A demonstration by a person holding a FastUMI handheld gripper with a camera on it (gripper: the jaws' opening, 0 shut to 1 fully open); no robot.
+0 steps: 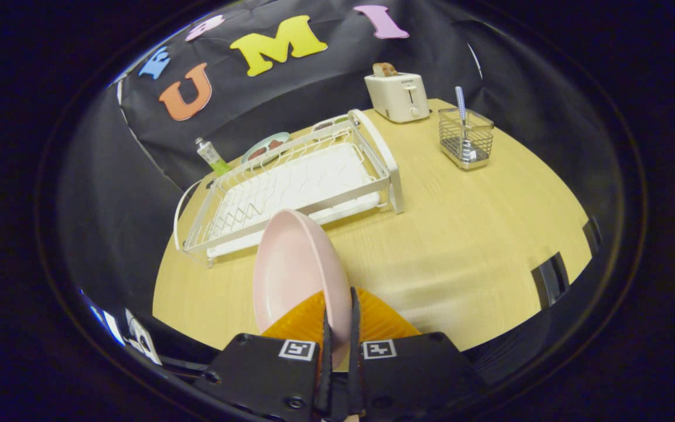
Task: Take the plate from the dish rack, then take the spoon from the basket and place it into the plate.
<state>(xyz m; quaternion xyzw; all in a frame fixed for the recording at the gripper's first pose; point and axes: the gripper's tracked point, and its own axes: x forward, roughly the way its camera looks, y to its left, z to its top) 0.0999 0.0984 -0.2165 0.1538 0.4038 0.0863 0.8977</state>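
With its rim pinched on edge between both fingers, the pink plate [296,269] rides clamped in the claw [337,328] above the counter [478,234], clear of the dish rack [290,187], ready to set flat before the spoon [462,117] leaves its basket [466,140].

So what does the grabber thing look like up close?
The gripper has two thin flat fingers side by side, with ridged pads. They come out of two black blocks, each with a small square black-and-white marker on top. A round screw head shows on the left block.
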